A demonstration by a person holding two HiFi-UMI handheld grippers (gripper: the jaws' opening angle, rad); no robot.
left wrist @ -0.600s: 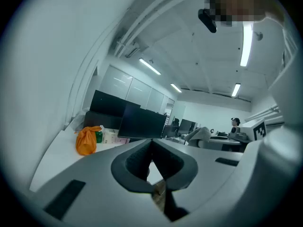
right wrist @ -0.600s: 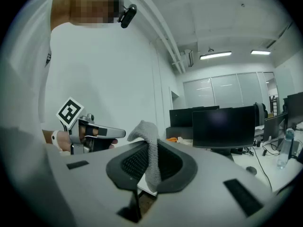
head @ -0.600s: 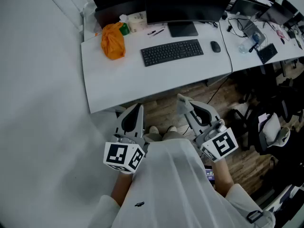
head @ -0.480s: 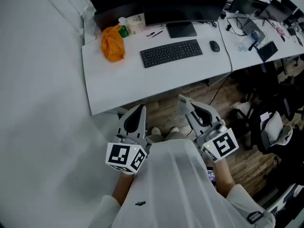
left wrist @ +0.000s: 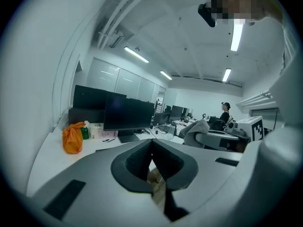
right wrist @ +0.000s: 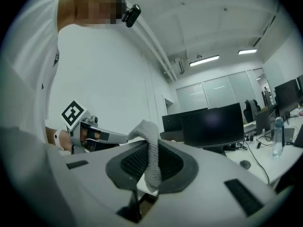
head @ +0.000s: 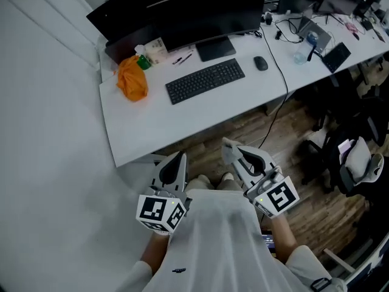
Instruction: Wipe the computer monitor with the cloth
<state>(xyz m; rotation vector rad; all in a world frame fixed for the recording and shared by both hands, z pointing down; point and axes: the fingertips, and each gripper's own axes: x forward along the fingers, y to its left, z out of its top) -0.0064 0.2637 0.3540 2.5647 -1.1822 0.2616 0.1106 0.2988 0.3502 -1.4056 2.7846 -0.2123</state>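
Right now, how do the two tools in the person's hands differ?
The right tool is clamped on a grey cloth; the left tool is shut with nothing in it. The right tool slants inward across the body; the left tool points nearly straight at the desk. Both carry a marker cube and sit short of the desk.

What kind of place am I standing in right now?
Most likely an open-plan office: a white desk with a monitor and keyboard, further monitors in rows behind, and strip lights on the ceiling.
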